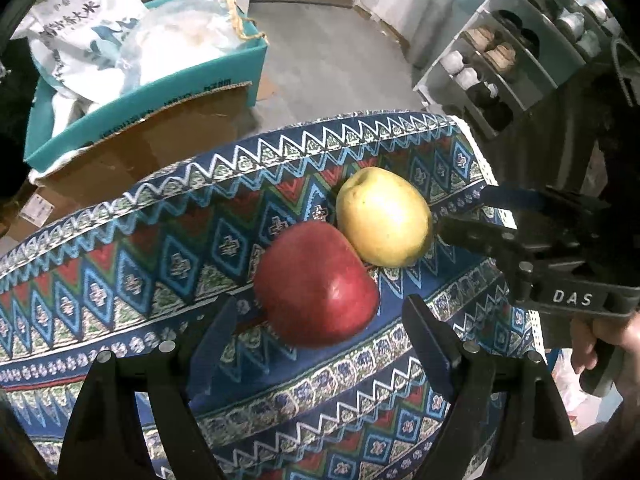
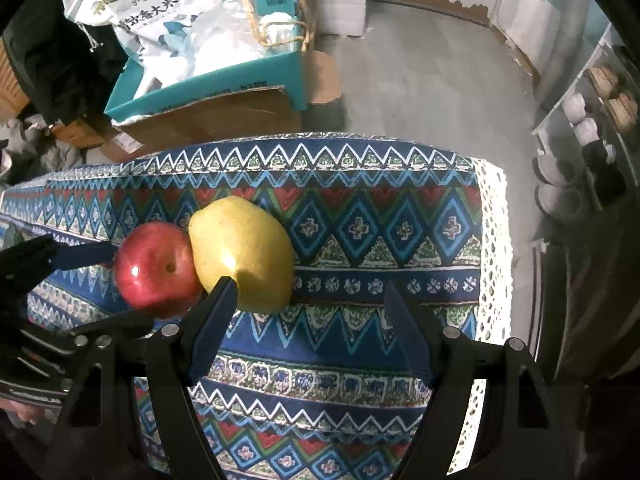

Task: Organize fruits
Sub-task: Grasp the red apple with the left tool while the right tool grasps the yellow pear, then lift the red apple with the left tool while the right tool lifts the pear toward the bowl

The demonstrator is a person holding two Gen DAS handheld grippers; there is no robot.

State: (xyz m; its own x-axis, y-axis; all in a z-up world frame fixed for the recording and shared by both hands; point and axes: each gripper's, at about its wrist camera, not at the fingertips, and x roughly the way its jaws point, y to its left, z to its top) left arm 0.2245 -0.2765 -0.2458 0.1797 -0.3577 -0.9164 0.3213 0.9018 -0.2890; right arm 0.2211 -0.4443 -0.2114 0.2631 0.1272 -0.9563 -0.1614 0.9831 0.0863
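Note:
A red apple (image 1: 316, 284) and a yellow pear (image 1: 383, 216) lie touching each other on the patterned blue tablecloth (image 1: 160, 256). My left gripper (image 1: 320, 312) is open, its fingers on either side of the apple's near end. The right gripper (image 1: 460, 220) shows at the right of the left wrist view, its tips close to the pear. In the right wrist view the apple (image 2: 154, 270) sits left of the pear (image 2: 244, 252). My right gripper (image 2: 308, 284) is open and empty; its left finger (image 2: 216, 312) overlaps the pear's near side. The left gripper (image 2: 108, 284) reaches around the apple.
The tablecloth's lace edge (image 2: 494, 264) marks the table's right side. Beyond the far edge stand a teal box (image 1: 152, 96) with white bags and a brown carton (image 2: 216, 116). A shoe rack (image 1: 512, 52) stands at the right on the grey floor.

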